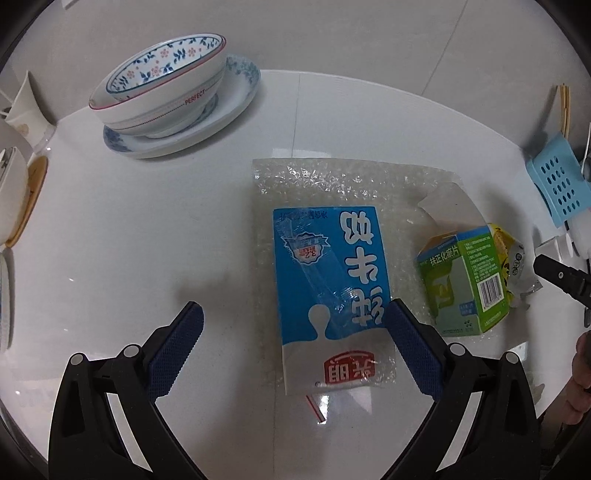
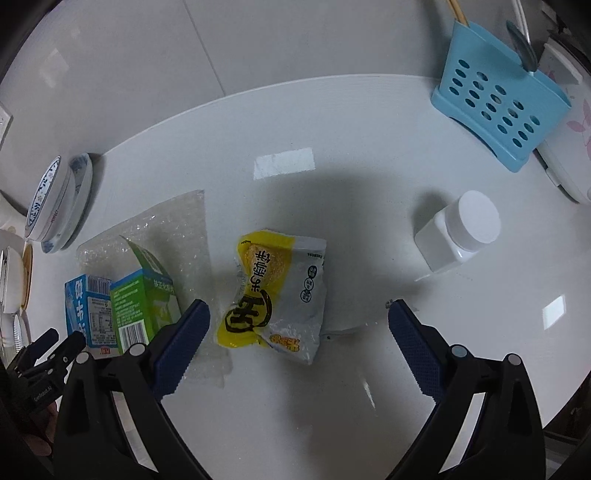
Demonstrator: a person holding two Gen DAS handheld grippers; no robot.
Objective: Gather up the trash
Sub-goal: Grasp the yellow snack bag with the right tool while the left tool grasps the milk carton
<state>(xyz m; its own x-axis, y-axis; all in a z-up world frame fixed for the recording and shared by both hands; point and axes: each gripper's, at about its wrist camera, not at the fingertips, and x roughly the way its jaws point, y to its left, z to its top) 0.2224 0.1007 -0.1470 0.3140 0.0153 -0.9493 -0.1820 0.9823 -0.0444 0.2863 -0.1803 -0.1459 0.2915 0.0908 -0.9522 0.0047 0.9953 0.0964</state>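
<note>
The left gripper point(image 1: 293, 314) hung low over the white table point(image 1: 129, 229), its 2 blue-padded fingers spread wide and holding nothing. Its right finger point(image 1: 410, 347) sat at the right edge of the blue milk carton point(image 1: 328, 295), though contact could not be told; the left finger stood well apart over bare table. The carton lay flat on a sheet of bubble wrap point(image 1: 332, 181). At 3 o'clock from the carton stood an opened green box point(image 1: 461, 280), also on the wrap, with a yellow snack wrapper point(image 1: 511, 251) just behind it.

The right gripper point(image 2: 297, 317) was likewise fully open and empty, poised above the table with the yellow snack wrapper between its fingers but clear of both pads. In that view the green box point(image 2: 144, 295) and the milk carton point(image 2: 83, 306) stood at 9 o'clock from the wrapper, on the bubble wrap point(image 2: 166, 221).

At 11 o'clock in the left wrist view, 2 nested floral bowls point(image 1: 162, 88) rested on a plate point(image 1: 229, 110); nothing showed in the upper bowl. A blue perforated holder point(image 2: 495, 107) at 1 o'clock in the right wrist view held chopsticks point(image 2: 456, 11) and a spoon point(image 2: 522, 48). A white capped jar point(image 2: 458, 232) stood at 3 o'clock from the wrapper, well apart.
</note>
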